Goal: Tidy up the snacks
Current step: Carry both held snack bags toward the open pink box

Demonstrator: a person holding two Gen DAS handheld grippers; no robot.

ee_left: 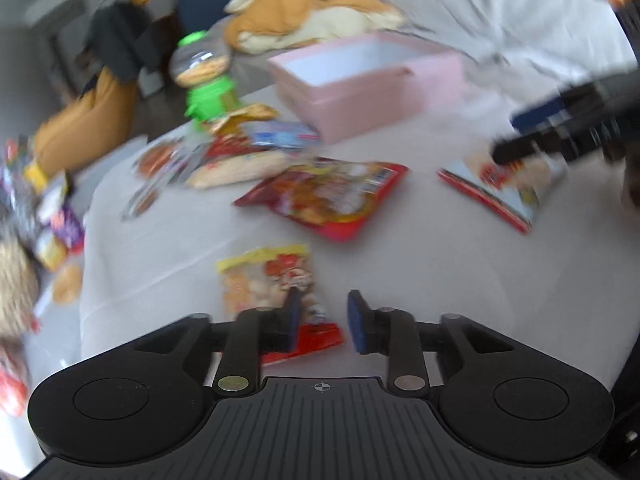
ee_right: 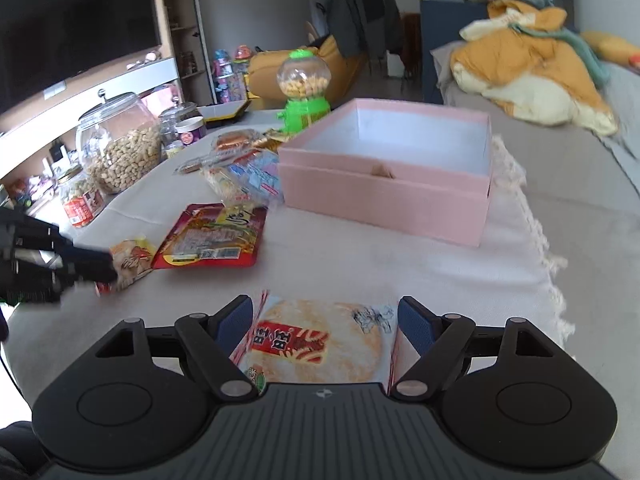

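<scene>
**Two light packets, one empty pink box**

The right gripper point(ee_right: 326, 326) stands with its blue pads point(ee_right: 416, 326) spread wide on either side of a rice-cracker packet point(ee_right: 316, 344). The packet fills the gap, but I cannot tell whether the pads press on it.

The left gripper point(ee_left: 322, 318) has a narrow gap with nothing in it; its left pad overlaps a small yellow snack packet point(ee_left: 266, 280) lying on the white cloth point(ee_left: 400, 264).

Both packets look light, crinkly and slick, and the crackers inside would likely snap under a hard squeeze. I would pinch a sealed edge or a corner, gently.

Beyond lie a red pouch point(ee_right: 212, 238), then the pink box point(ee_right: 384, 196), open and apparently empty, with more wrapped snacks point(ee_right: 240, 172) just beside it.
</scene>
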